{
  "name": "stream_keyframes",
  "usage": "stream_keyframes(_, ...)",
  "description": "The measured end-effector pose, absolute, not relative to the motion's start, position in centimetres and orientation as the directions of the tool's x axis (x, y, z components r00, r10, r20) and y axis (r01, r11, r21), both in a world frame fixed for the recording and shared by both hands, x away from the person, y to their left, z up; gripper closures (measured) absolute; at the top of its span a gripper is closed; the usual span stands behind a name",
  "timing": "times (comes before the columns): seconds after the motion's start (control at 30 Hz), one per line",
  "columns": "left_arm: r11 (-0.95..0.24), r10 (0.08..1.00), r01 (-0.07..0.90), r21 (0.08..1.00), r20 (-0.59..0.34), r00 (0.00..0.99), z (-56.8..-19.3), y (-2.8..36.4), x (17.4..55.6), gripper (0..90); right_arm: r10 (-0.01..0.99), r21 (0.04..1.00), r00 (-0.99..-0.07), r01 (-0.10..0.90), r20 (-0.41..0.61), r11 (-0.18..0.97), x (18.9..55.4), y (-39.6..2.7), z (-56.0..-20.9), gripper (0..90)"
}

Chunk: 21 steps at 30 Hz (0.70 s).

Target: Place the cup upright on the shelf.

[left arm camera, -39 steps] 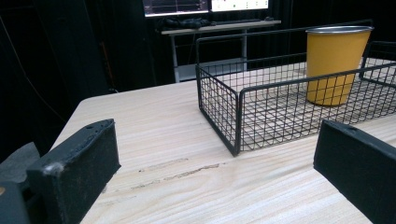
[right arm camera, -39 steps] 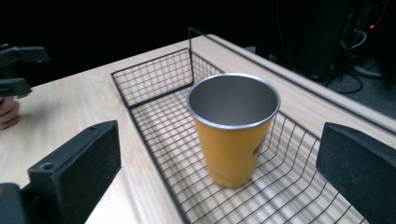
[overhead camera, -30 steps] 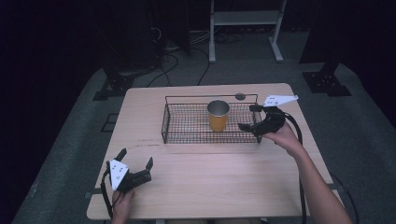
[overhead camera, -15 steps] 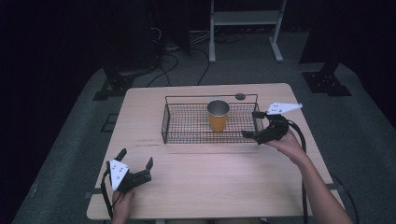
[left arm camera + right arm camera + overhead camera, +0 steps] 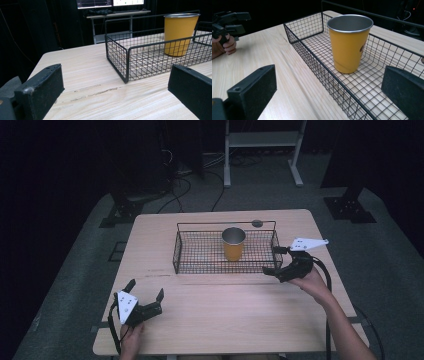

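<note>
In the basket (image 5: 200, 254) left of your open right hand-held gripper (image 5: 274, 260), the cup (image 5: 233, 243) looks light, rigid and slick, so pinch its rim.

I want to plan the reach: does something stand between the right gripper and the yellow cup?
Yes. The wire basket wall stands between the right gripper and the yellow cup inside; from above, nothing visible blocks it.
</note>
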<state>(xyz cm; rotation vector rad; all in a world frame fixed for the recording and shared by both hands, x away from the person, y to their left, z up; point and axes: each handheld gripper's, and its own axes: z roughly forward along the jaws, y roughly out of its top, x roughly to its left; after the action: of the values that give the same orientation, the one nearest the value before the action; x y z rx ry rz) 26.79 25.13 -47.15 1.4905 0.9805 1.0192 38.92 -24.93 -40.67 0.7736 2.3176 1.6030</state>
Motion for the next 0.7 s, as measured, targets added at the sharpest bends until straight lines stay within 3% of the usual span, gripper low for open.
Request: stream_keyframes(0.7,-0.130,0.947,0.069,0.989,0.103,0.304,-47.2,25.2,26.8,0.0,0.538,0.925,-0.836,0.284,0.110,0.253,36.2,-26.0,-41.9,0.0)
